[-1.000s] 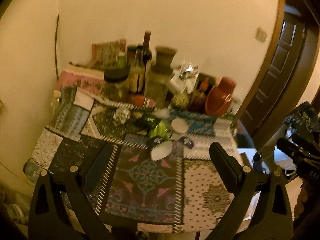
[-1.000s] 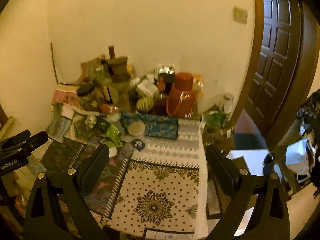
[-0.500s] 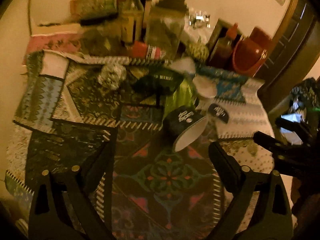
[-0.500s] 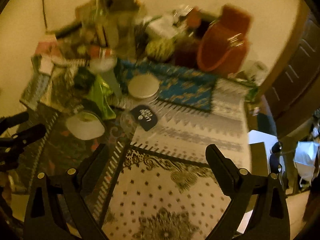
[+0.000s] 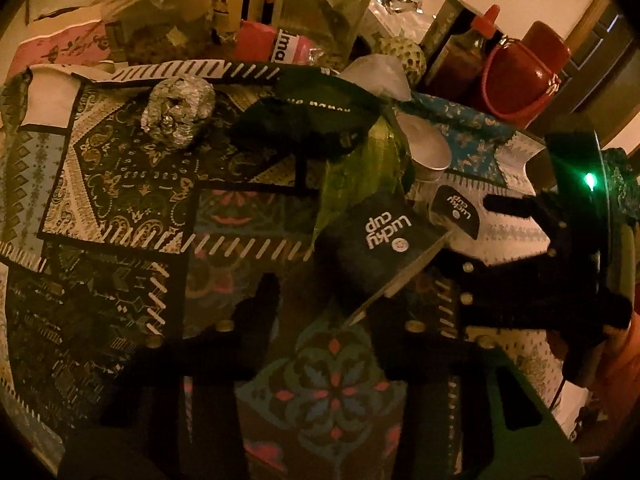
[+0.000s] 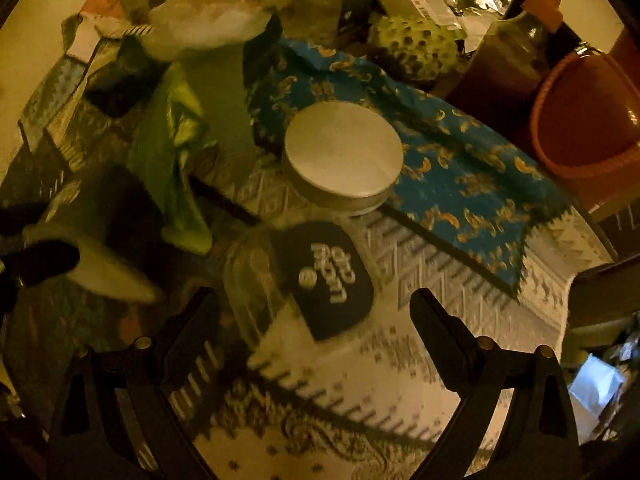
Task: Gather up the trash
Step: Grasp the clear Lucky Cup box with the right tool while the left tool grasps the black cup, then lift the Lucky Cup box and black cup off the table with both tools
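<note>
Left gripper (image 5: pixel 332 304) angled down at the worktop (image 5: pixel 328 396), which is covered in patterned patchwork cloth. Its fingers are partly closed and closing. The near end of the rim of the black paper cup with white "lucky cup" print (image 5: pixel 376 248) sits between the tips. The cup lies on its side, body just ahead of the fingers. The left finger is clear of it; the other side is too dark to tell contact. Right gripper (image 6: pixel 316 320) also tilted down, fingers spread wide, gripping nothing. The clear plastic cup with black "lucky cup" label (image 6: pixel 332 280) lies on its side between the tips and just ahead, on the pale cloth. Past the right fingers is a round tin with flat white lid (image 6: pixel 344 160), touching a blue paisley cloth (image 6: pixel 460 168). Left of the tin is a crumpled bright green wrapper (image 6: pixel 176 152), which ends beside the black cup. Further ahead of the left fingers are a dark crumpled bag (image 5: pixel 304 120) and a crushed silver foil ball (image 5: pixel 176 112). At the far edge stand a bumpy green fruit (image 6: pixel 412 48), a brown sauce bottle with orange cap (image 6: pixel 512 40), a red plastic jug (image 6: pixel 580 120) and blurry jars.
</note>
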{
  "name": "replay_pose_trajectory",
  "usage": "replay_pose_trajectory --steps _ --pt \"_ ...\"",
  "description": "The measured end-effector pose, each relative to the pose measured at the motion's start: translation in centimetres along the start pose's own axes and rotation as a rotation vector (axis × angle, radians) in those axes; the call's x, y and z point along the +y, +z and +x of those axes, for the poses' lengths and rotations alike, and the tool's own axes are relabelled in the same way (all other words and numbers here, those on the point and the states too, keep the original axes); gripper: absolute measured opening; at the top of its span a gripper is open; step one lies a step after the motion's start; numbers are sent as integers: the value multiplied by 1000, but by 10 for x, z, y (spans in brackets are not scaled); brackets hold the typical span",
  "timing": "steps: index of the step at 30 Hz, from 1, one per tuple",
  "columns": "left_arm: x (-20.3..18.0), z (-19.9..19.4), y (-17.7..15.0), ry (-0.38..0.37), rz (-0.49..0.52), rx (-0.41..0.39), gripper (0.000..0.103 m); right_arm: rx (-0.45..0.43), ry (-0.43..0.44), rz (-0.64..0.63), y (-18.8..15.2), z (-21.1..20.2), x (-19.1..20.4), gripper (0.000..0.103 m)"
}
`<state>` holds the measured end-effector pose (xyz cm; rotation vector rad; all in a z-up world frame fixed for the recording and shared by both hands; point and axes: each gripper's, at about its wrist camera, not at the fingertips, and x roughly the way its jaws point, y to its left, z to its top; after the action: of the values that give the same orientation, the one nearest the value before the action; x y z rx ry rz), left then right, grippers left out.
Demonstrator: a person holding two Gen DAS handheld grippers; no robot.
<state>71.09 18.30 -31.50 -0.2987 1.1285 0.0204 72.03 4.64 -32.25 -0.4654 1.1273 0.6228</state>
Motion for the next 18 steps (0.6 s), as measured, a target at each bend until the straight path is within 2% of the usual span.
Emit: replay_pose_trajectory --steps 3,5,6,11,18 --pt "0 5 2 -9 -10 22 21 5 60 48 5 3 -8 94" --pt "0 9 3 -14 -19 37 13 -10 62 58 7 -1 -10 88" --pt "0 9 3 -10 -26 39 9 -17 63 54 7 -4 -9 80" --pt "-4 7 4 16 -12 37 4 -11 51 87 -2 -15 -4 76" --pt "-19 -15 -2 64 59 -15 4 -16 100 246 -24 -42 -17 72"
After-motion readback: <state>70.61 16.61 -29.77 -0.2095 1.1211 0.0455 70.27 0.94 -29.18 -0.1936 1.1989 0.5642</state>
